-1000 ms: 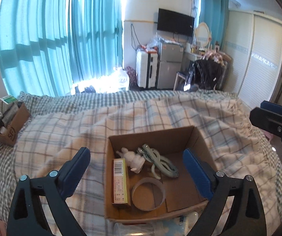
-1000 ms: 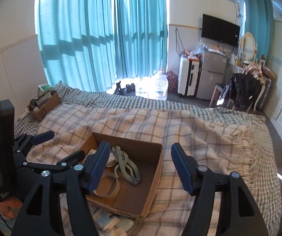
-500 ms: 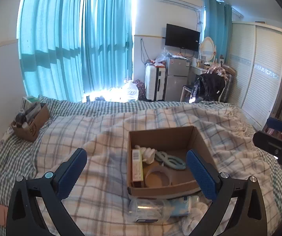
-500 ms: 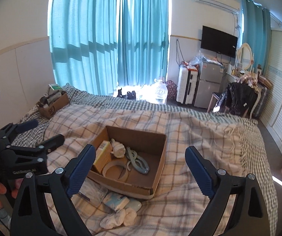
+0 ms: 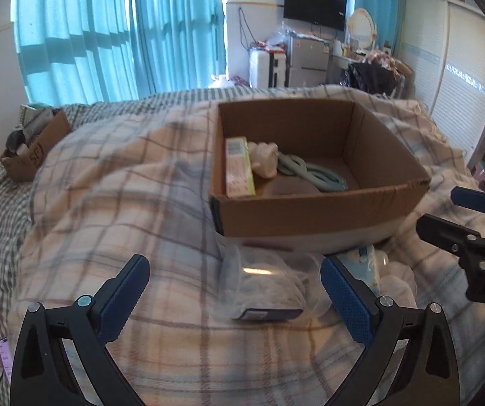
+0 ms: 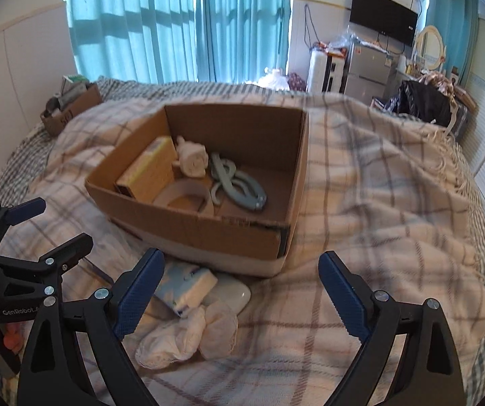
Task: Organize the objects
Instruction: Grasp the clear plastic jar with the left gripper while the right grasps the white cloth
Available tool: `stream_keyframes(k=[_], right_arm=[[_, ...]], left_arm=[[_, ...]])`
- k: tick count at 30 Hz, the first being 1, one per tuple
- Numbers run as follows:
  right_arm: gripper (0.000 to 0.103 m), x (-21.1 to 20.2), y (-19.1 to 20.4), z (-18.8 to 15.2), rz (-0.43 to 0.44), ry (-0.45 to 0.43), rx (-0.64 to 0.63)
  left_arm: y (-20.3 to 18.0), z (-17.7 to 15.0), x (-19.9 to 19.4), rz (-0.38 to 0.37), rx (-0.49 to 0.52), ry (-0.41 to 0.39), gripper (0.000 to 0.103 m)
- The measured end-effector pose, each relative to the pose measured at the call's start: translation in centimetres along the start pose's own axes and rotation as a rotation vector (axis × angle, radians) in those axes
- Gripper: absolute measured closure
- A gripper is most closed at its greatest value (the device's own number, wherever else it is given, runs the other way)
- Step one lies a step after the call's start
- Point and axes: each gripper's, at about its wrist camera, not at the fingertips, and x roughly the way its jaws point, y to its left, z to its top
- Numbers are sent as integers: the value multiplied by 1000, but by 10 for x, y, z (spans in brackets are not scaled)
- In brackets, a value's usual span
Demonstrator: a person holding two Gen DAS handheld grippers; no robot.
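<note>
An open cardboard box (image 5: pixel 313 209) (image 6: pixel 202 233) sits on a plaid blanket. It holds a yellow carton (image 5: pixel 239 169) (image 6: pixel 147 172), a white rolled cloth (image 5: pixel 264 159) (image 6: pixel 193 159), grey-blue clips (image 5: pixel 313 172) (image 6: pixel 239 189) and a tape ring (image 6: pixel 188 194). In front of the box lie a clear plastic bag with a dark item (image 5: pixel 262 287), a light blue packet (image 6: pixel 185 286), a white flat item (image 6: pixel 230 294) and white socks (image 6: pixel 188 335). My left gripper (image 5: pixel 235 291) is open over the plastic bag. My right gripper (image 6: pixel 239 287) is open above the socks and packet.
A smaller cardboard box of items (image 5: pixel 29 152) (image 6: pixel 70 108) stands at the far left of the bed. The blanket (image 6: pixel 377 186) stretches to the right of the box. Turquoise curtains, a fridge and a wardrobe stand beyond the bed.
Both grippers have dropped lower and moved closer to the loose items in front of the box. Both stay open.
</note>
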Motion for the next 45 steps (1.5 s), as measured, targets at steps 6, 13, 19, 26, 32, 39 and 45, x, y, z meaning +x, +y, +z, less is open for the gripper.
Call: stream_keyframes(k=[6, 13, 19, 26, 32, 39, 45], right_arm=[[10, 2, -8, -2, -13, 14, 38], [10, 1, -17, -6, -9, 16, 77], [10, 4, -18, -7, 0, 26, 86], [10, 6, -14, -10, 13, 36, 80], [10, 12, -2, -14, 27, 75, 31], [15, 43, 30, -30, 109, 249, -89], [79, 49, 48, -43, 134, 299, -173]], left_arm=[[-20, -11, 16, -6, 47, 64, 0], [-35, -20, 38, -21, 62, 147, 0], [-46, -23, 58, 14, 85, 181, 0], [-31, -22, 49, -12, 16, 163, 9], [-13, -19, 11, 14, -26, 67, 9], [-3, -14, 9, -3, -46, 62, 10], [-3, -20, 1, -23, -64, 55, 10]])
